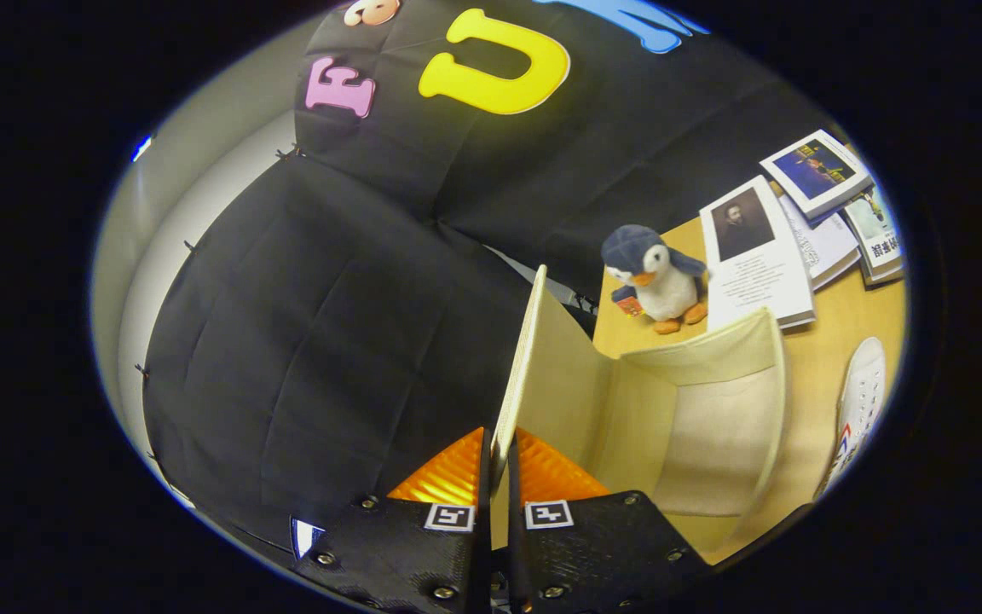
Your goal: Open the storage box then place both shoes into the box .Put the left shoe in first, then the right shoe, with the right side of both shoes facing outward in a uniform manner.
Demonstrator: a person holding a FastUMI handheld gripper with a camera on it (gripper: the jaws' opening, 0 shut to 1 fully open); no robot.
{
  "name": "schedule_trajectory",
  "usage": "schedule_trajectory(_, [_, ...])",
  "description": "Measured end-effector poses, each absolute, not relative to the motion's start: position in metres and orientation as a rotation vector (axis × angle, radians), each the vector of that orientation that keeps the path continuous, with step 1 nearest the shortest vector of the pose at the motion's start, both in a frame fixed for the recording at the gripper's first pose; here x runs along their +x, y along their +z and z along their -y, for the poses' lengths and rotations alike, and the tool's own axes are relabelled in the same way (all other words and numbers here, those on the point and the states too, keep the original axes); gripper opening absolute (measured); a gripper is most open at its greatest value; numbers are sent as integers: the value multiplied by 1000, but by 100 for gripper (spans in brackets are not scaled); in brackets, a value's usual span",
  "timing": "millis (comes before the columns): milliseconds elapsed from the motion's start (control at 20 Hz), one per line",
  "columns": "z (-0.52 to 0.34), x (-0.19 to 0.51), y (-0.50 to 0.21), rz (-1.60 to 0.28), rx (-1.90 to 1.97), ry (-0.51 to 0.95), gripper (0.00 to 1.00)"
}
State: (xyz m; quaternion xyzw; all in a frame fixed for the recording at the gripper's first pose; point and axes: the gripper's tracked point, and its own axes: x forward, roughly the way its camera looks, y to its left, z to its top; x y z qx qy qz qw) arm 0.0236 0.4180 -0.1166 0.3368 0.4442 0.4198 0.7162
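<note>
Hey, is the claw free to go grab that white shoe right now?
Probably not yet: the claw is shut on the box lid. The white shoe lies unblocked beside the box.

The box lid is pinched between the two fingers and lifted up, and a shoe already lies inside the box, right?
Not quite. The gripper view shows the gripper pinching the raised lid, but the box is empty; the white shoe lies on the table beside it.

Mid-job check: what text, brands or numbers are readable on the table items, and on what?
Portrait booklet: print too small to read.
Book stack: cover text blurred.
Penguin's tag: unreadable.
Shoe: no legible brand.
Gripper, shut on the box lid: square markers, no words.
</note>
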Motion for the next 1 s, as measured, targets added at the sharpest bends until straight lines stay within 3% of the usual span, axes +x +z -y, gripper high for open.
schedule_trajectory(450, [-532,-5,-136,-1033,629,1015,8])
schedule_trajectory(650, [-564,-12,-145,-1037,590,1044,16])
schedule_trajectory(850, [-572,-15,-157,-1050,525,1043,62])
schedule_trajectory(900, [-566,-16,-160,-1051,497,1042,83])
schedule_trajectory(1000, [-558,-13,-167,-1042,440,1032,93])
